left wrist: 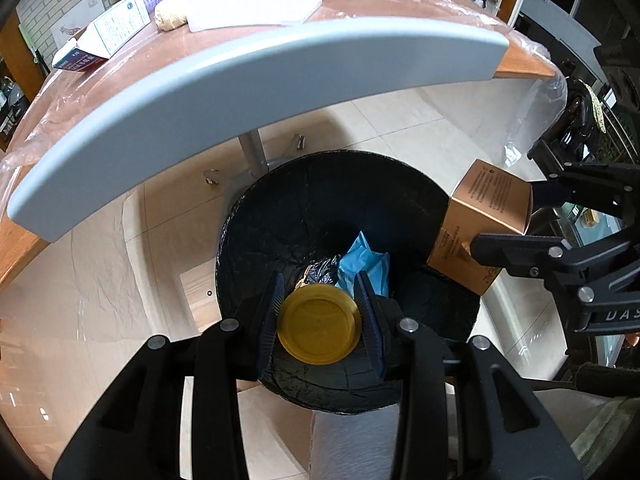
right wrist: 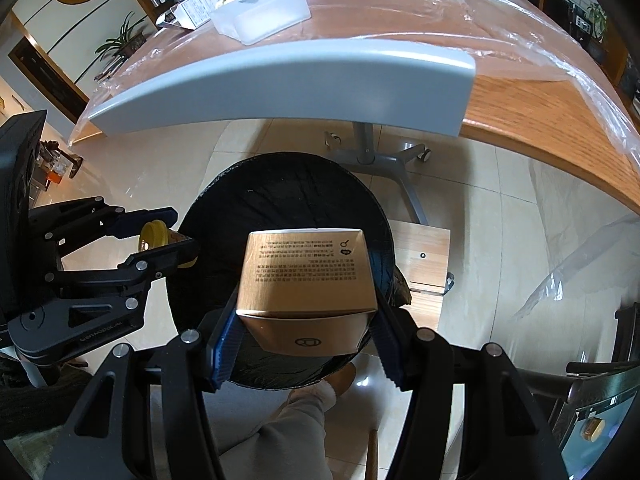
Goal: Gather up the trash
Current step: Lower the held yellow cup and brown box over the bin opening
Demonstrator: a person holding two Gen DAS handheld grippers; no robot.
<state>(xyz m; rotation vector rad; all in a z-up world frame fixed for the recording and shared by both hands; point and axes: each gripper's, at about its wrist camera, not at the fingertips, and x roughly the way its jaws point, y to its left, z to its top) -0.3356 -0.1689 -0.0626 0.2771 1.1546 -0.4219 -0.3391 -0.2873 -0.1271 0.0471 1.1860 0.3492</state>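
Ribbed blue fingers (left wrist: 276, 312) clamp a round yellow lid (left wrist: 318, 323); the right gripper (right wrist: 306, 336) pinches a coppery carton (right wrist: 308, 280).

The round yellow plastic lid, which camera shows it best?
The left wrist view: the round yellow plastic lid faces the lens, gripped between the left gripper fingers over the black-lined trash bin. The right wrist view shows it small, edge-on and partly hidden.

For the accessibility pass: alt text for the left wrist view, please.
The left gripper clamps a round yellow lid directly above a black-lined trash bin that already holds crumpled blue paper. At right, the right gripper holds a copper-coloured box over the bin's rim, with a plastic-covered wooden table beyond.
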